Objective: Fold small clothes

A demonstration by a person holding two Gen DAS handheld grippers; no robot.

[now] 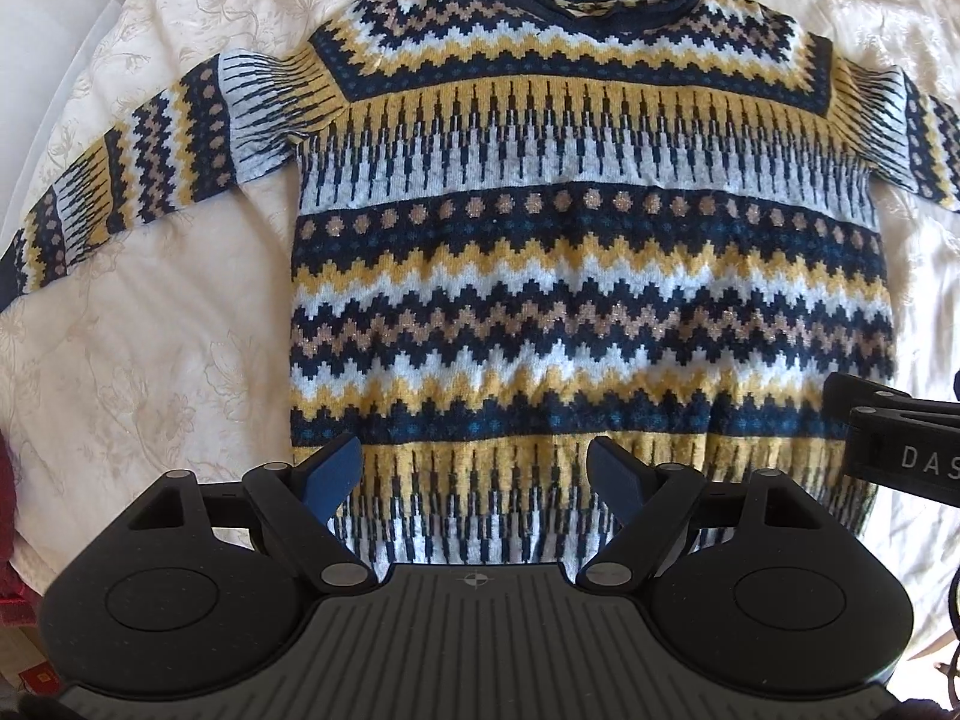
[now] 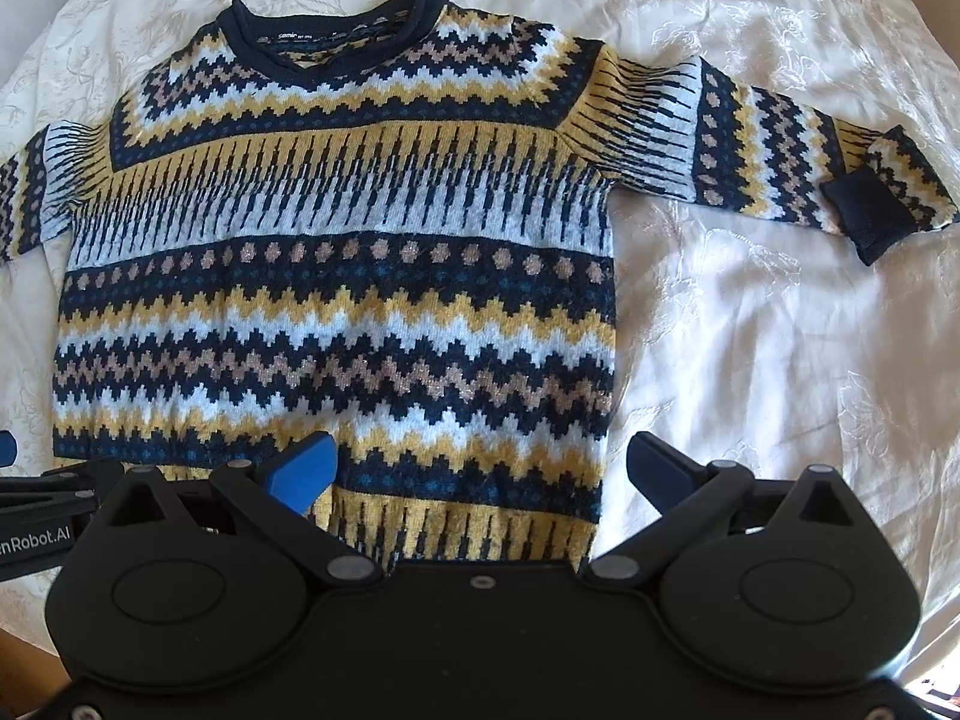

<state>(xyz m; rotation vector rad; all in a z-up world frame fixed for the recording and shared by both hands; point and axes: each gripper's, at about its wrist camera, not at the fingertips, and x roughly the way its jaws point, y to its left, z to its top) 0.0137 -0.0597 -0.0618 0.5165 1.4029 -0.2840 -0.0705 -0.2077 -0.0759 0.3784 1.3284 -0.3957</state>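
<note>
Nearest, the left gripper (image 1: 474,474) is held above the sweater's (image 1: 588,276) bottom hem with its blue fingers spread wide and nothing between them. The right gripper (image 2: 480,471) is likewise spread and empty, over the hem's right corner. Beyond them the patterned sweater is laid flat, front up, on a cream bedspread (image 2: 750,312), sleeves stretched outward. Farthest, the navy collar (image 1: 600,6) is seen.

Left gripper (image 1: 474,480): matte black housing, ribbed grey centre panel with crosshair mark, round side discs, silver pivot pins, blue finger pads (image 1: 336,471). Right gripper (image 2: 480,474): same build, plain black housing, white lettering.
</note>
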